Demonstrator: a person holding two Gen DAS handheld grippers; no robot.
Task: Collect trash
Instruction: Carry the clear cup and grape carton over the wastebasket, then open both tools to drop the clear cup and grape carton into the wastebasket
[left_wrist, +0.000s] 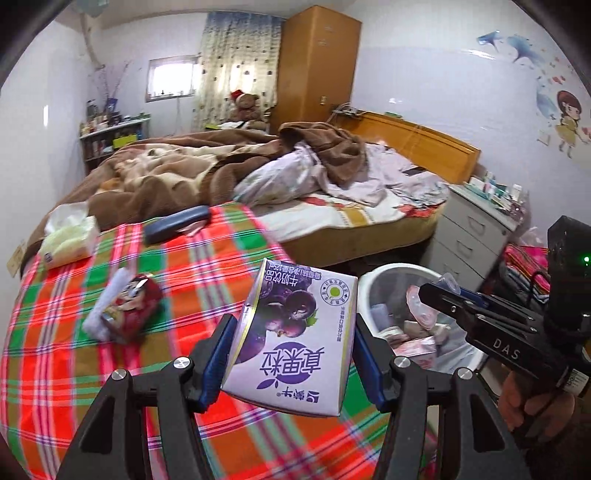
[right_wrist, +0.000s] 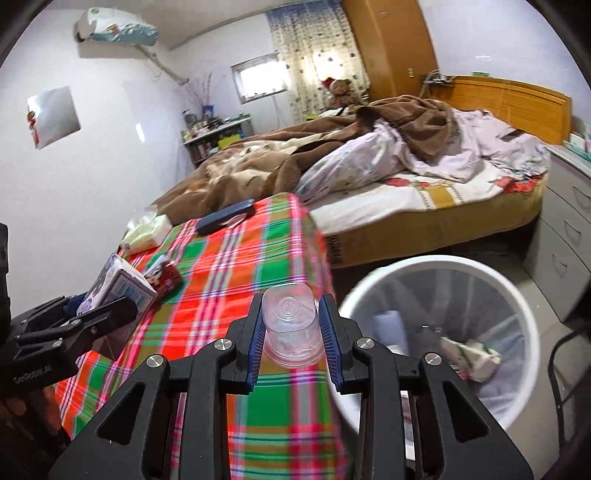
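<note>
My left gripper (left_wrist: 291, 347) is shut on a purple-and-white drink carton (left_wrist: 295, 336), held above the plaid cloth (left_wrist: 207, 280); the same carton (right_wrist: 118, 286) shows at the left of the right wrist view. My right gripper (right_wrist: 291, 332) is shut on a small clear plastic cup (right_wrist: 291, 328), over the table's right edge. A white trash bin (right_wrist: 436, 339) with a liner and several wrappers inside stands on the floor just right of the table; in the left wrist view the bin (left_wrist: 373, 284) lies under the right gripper (left_wrist: 443, 290). A red snack packet (left_wrist: 129, 310) lies on the cloth.
A tissue pack (left_wrist: 70, 236) and a dark blue case (left_wrist: 177, 223) lie at the table's far end. Behind stands a bed with a brown blanket (left_wrist: 207, 166). A grey drawer unit (left_wrist: 472, 236) stands right of the bin, and a dark chair frame (right_wrist: 561, 354) beside it.
</note>
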